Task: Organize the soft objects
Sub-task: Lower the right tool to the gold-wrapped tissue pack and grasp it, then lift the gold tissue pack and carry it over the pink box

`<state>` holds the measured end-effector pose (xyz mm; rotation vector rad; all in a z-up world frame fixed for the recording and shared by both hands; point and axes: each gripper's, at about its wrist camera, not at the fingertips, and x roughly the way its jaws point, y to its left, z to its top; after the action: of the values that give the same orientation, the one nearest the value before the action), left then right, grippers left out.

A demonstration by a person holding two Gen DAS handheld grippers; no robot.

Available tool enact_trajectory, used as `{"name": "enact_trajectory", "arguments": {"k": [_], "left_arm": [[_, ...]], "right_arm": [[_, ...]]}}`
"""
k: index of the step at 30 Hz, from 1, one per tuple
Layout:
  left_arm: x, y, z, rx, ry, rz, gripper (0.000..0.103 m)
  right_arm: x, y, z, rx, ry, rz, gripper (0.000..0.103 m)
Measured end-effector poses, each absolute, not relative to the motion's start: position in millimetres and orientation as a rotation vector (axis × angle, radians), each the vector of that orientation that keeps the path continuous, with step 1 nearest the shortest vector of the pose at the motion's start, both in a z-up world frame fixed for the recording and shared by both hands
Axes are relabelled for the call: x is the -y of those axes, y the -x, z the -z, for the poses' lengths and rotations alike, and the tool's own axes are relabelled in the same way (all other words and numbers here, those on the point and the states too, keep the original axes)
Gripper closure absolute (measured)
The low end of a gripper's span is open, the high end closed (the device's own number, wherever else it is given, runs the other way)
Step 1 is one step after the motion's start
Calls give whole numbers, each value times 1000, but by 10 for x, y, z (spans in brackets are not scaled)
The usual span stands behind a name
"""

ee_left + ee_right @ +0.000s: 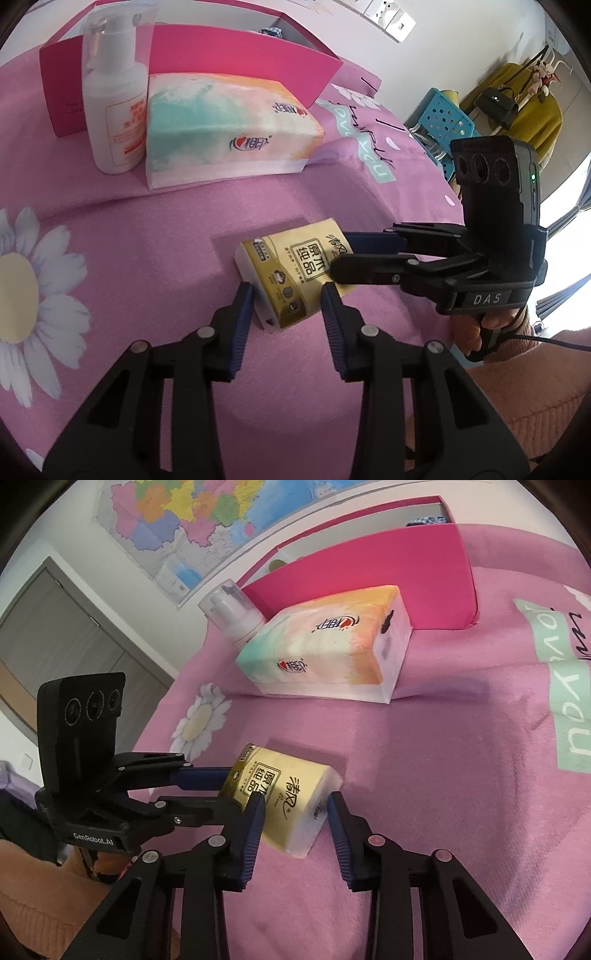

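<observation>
Although the pink bedspread carries a large pastel tissue pack, a white pump bottle and an open magenta box well beyond both tools, the thing that matters is the small gold tissue packet, lying right at the fingertips. Seen from the left gripper, the packet sits straight ahead, its near end between the blue pads, long axis running away and slightly to the right; the left pad touches its side while the right pad seems a hair clear, so I judge no firm hold there. The right gripper comes in across that axis from the far end, and its two pads appear to press the packet's sides. Both hands are about equally near. Any lift probably turns on the right tool's clamp.
</observation>
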<state>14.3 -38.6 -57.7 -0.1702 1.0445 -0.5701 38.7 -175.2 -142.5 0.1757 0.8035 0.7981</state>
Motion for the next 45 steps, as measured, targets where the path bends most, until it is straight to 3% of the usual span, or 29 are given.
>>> {"name": "enact_trajectory", "arguments": {"k": [45], "left_arm": [[324,-110,488,-997,198,536,64]], "right_arm": [[1757,-405,1354,-783,-175,-766,68]]}}
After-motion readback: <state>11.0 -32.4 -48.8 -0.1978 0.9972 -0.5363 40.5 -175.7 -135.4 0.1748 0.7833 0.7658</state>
